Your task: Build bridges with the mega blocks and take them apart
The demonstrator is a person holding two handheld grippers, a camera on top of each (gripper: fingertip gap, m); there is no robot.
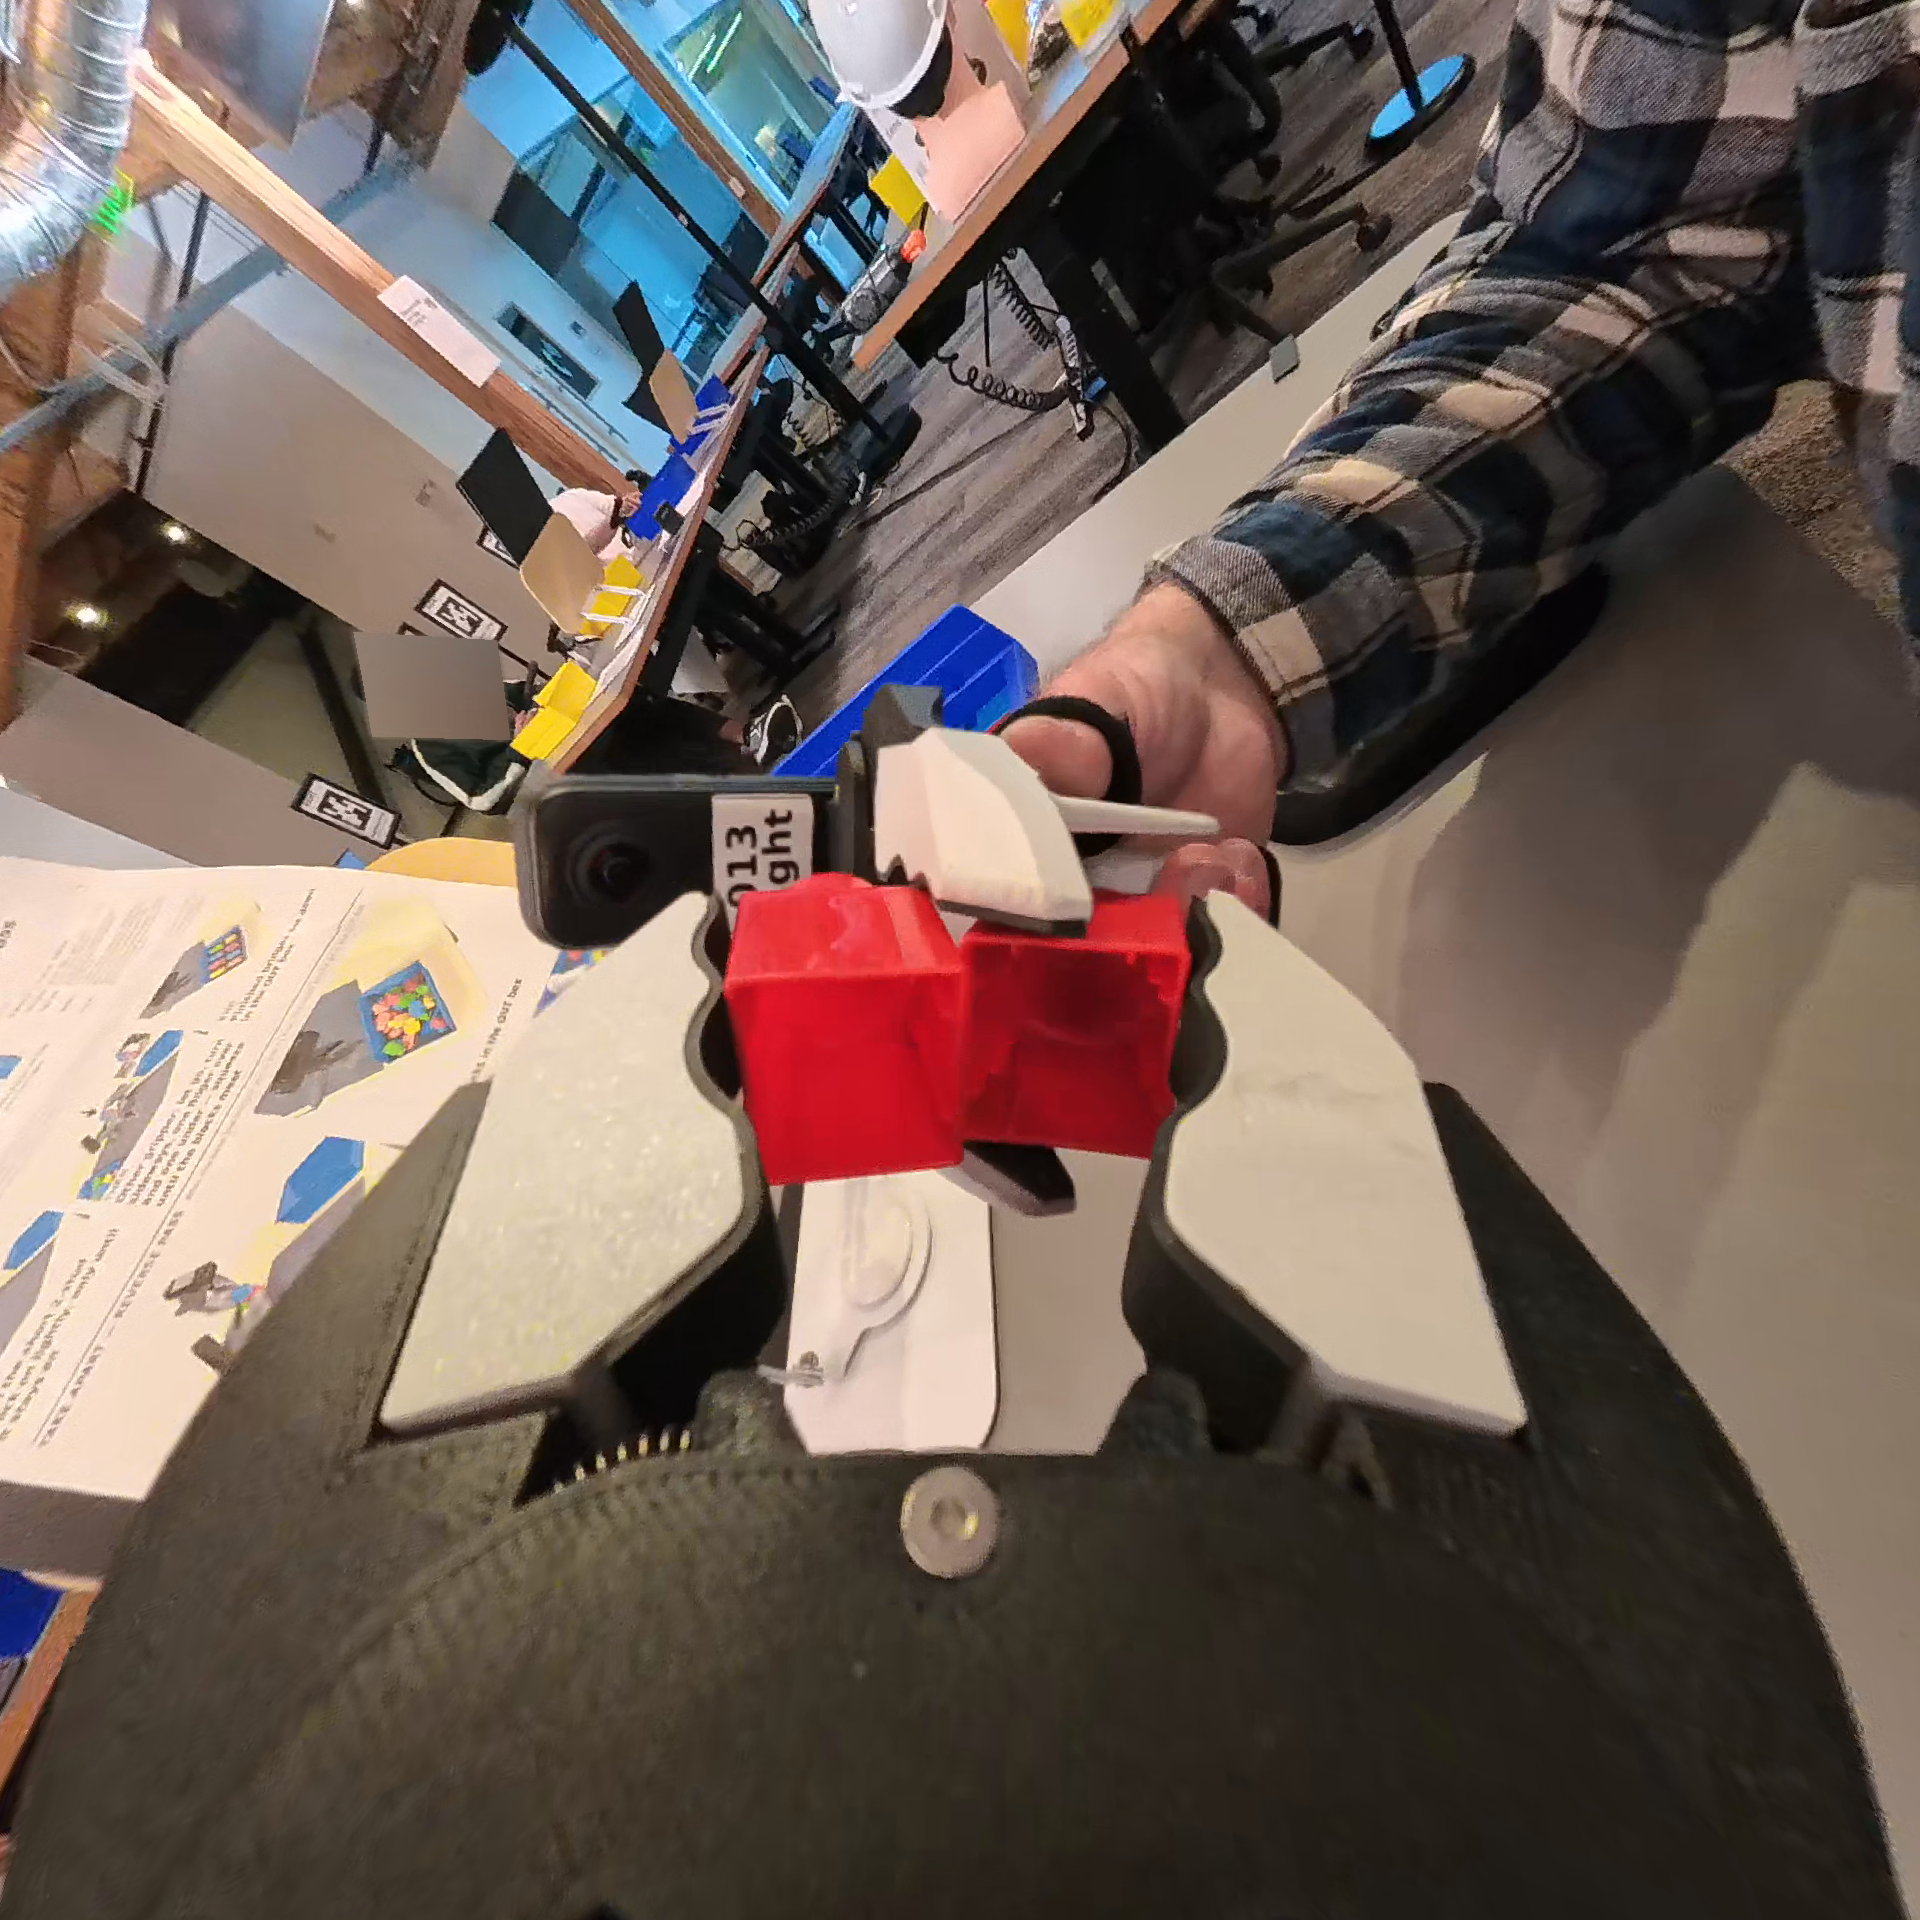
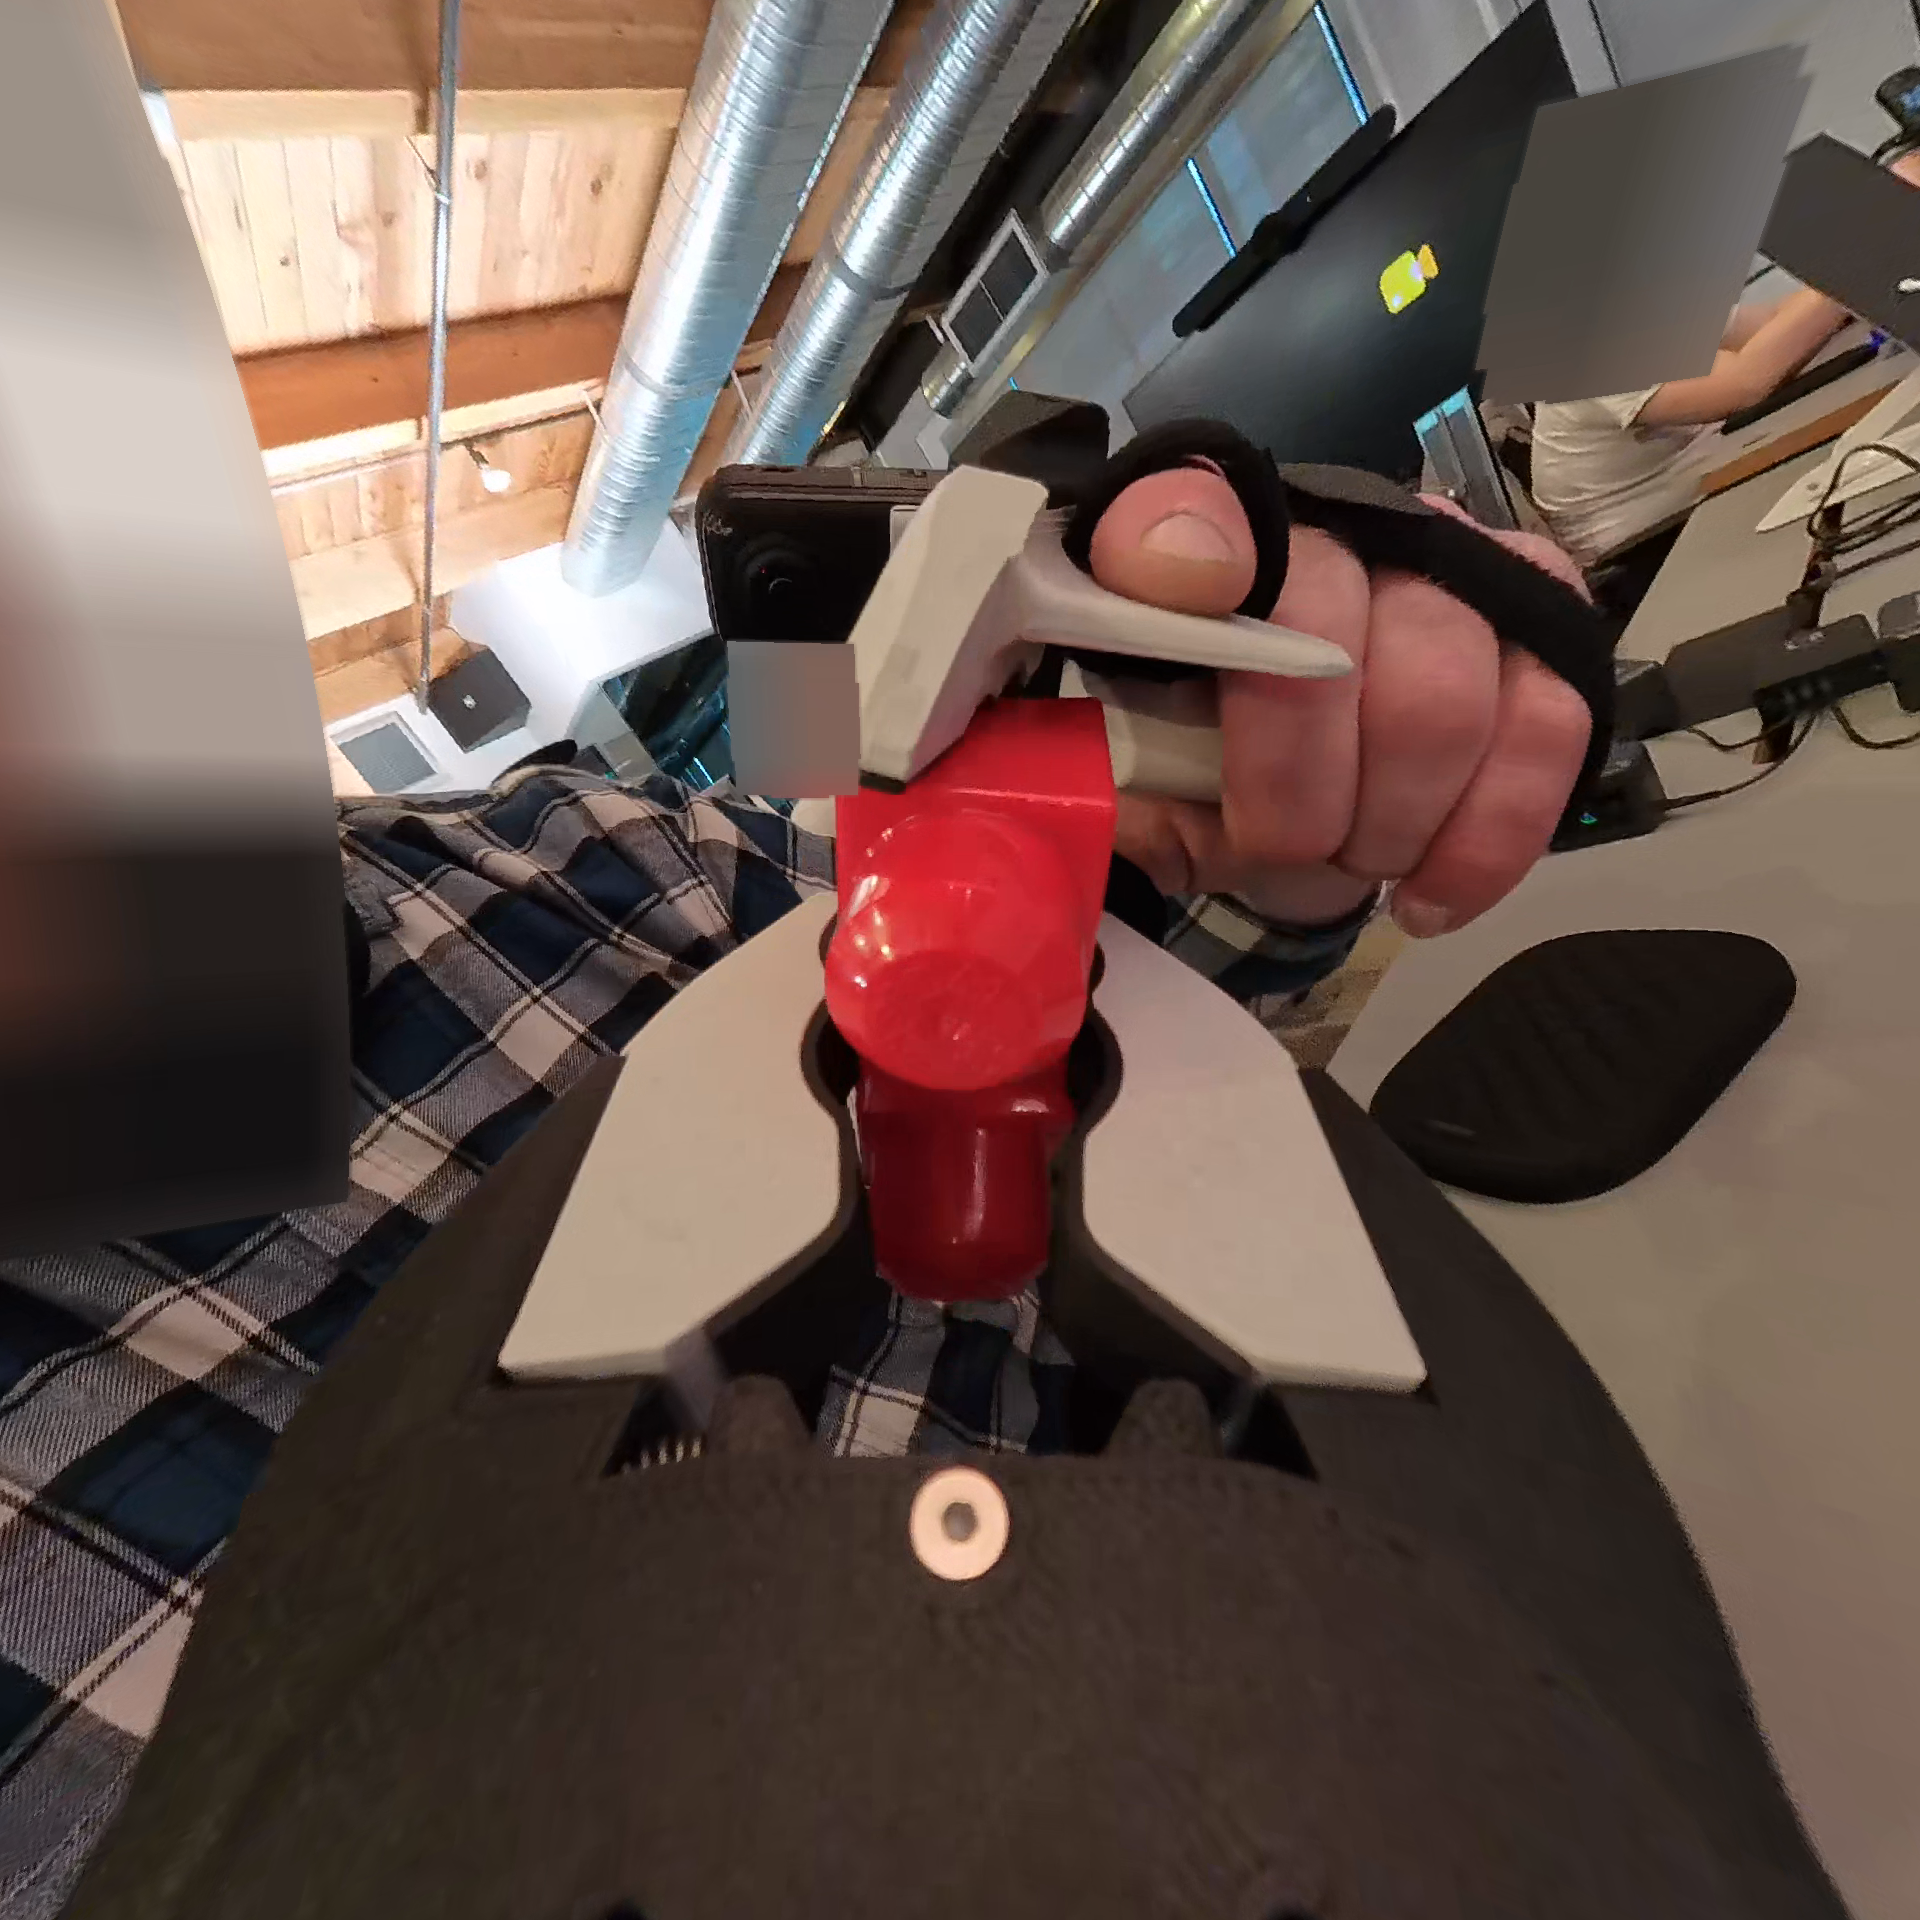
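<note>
Where the grey table [image 1: 1662, 1039] is seen nearest, a red block [image 1: 847, 1049] is clamped widely by the left gripper [image 1: 951, 1023] and a second red block [image 2: 961, 997] narrowly by the right gripper [image 2: 961, 1039], joined mid-air; an instruction sheet [image 1: 208, 1091], a blue bin [image 1: 956, 655] and workshop desks [image 1: 997, 187] are listed beyond.

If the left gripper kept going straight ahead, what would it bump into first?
Probably the right gripper, which crosses right in front of it. The red blocks already sit between the left gripper's fingers.
</note>
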